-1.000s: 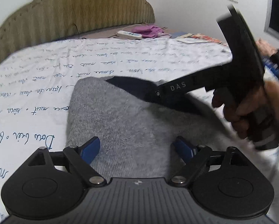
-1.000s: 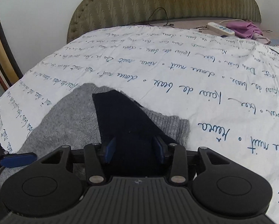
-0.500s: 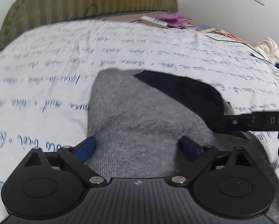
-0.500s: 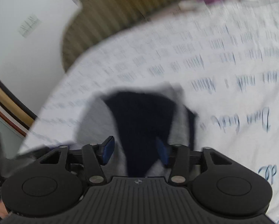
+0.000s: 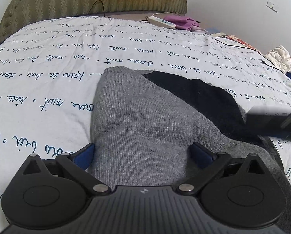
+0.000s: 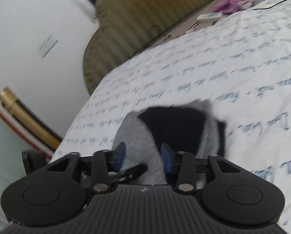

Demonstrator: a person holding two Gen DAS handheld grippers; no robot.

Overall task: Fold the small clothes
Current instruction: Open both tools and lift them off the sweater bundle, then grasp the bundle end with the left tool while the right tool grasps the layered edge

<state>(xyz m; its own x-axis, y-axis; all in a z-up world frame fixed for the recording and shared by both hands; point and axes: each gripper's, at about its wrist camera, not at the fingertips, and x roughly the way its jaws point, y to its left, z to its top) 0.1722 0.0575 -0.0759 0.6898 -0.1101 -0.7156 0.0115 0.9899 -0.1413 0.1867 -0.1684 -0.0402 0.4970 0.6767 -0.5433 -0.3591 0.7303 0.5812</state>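
1. A grey garment (image 5: 137, 120) with a dark panel (image 5: 200, 95) is laid flat on a white sheet (image 5: 48, 89) printed with blue script.
2. The left gripper (image 5: 142, 155) is held low over the garment's near end; its blue fingers (image 5: 84, 156) are spread wide, one at each side of the grey cloth, with nothing pinched.
3. The right gripper (image 6: 143, 157) is tilted, and its view is blurred. Its fingers (image 6: 119, 155) are set closer together, with grey fabric (image 6: 137, 142) seen between them; whether the cloth is actually pinched cannot be told.
4. In the left view, a black bar of the right gripper (image 5: 274, 122) is seen at the right edge, beside the dark panel.
5. A green headboard (image 5: 87, 2) is seen behind the sheet.
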